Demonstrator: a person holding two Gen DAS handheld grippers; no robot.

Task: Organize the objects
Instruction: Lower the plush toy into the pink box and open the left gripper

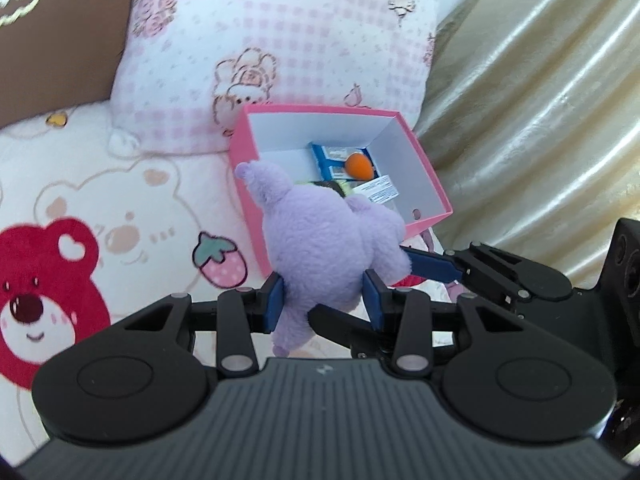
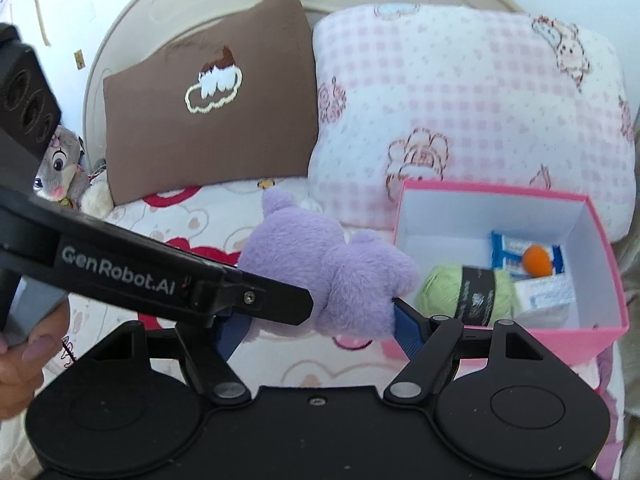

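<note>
A purple plush toy (image 1: 324, 240) hangs above the bed next to a pink box (image 1: 424, 168). My left gripper (image 1: 324, 300) is shut on the toy's lower part. My right gripper (image 2: 320, 326) also grips the toy (image 2: 332, 268) from the side; its blue pads press its fur. The pink box (image 2: 600, 256) holds a blue packet (image 1: 332, 158), an orange ball (image 1: 358, 166), a green yarn ball (image 2: 468, 292) and a white packet (image 2: 548, 292). The right gripper's finger (image 1: 432, 266) shows in the left wrist view.
A pink checked pillow (image 2: 460, 100) lies behind the box and a brown pillow (image 2: 208, 120) to its left. A grey plush (image 2: 60, 168) sits at the far left. The bedsheet (image 1: 100, 220) has bear prints. A gold curtain (image 1: 540, 100) hangs to the right.
</note>
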